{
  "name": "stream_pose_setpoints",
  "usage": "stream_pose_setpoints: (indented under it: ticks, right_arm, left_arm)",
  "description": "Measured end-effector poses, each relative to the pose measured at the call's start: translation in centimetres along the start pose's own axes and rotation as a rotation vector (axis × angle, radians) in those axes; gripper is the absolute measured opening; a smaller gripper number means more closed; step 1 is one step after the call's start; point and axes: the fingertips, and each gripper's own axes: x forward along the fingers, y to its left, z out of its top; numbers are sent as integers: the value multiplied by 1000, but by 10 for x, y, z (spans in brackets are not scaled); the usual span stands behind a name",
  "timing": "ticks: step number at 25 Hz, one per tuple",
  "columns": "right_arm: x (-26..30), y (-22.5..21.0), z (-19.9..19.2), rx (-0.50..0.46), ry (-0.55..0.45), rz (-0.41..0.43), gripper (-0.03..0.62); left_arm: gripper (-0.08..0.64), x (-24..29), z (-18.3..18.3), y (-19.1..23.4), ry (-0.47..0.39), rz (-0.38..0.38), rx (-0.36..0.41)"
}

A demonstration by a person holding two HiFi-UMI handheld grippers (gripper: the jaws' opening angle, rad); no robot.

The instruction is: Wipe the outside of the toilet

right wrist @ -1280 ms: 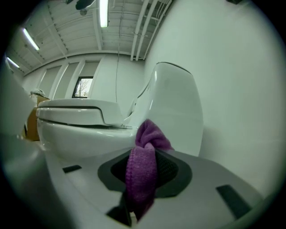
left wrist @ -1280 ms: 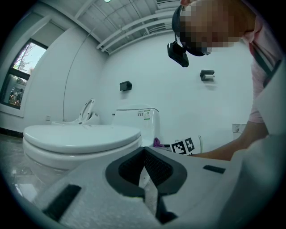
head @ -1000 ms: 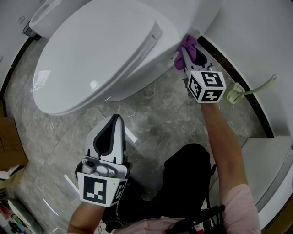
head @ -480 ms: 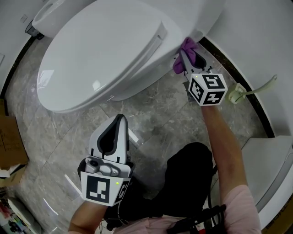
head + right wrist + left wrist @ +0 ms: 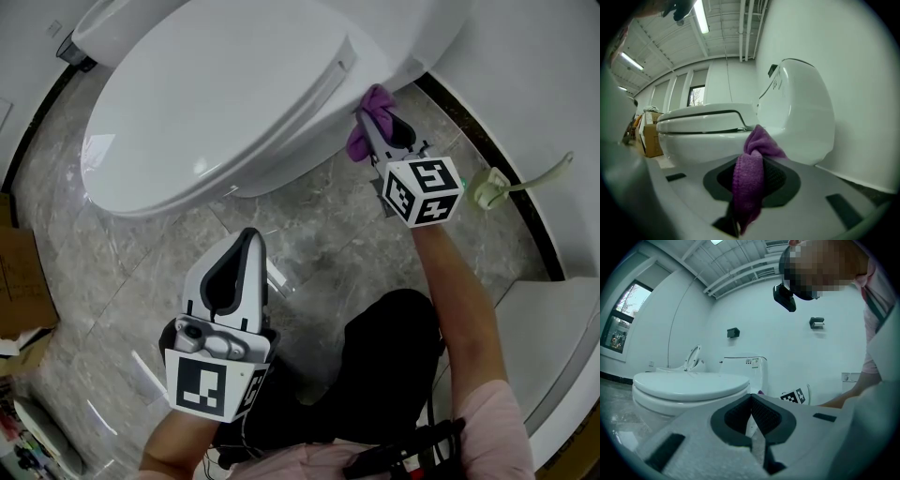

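R gripper (image 5: 371, 114) is pinched tight on a purple cloth (image 5: 360, 131), w/ the cloth bunched betw. the pads and hanging down in a fold (image 5: 749, 183). The cloth's upper end sits at the toilet (image 5: 216, 103)'s right flank, just under the closed seat where bowl meets tank, and looks to be touching the porcelain there. Lid is down.

L gripper (image 5: 247, 238) is held low in front of the toilet, well clear of the bowl, over the grey marble floor (image 5: 309, 225). Its pads are pressed together w/ nothing betw. them (image 5: 751, 397).

A pale green brush (image 5: 491, 187) lies on the floor right of the toilet, near the wall. A cardboard box (image 5: 23, 281) sits off to the toilet's left.
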Motion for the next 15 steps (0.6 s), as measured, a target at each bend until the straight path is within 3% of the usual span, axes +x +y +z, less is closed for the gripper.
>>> stream_pose_setpoints:
  ticks: [15]
  right_arm:
    - [-3, 53, -5, -1, 23, 78, 86]
  left_arm:
    - [8, -18, -1, 10, -13, -13, 1]
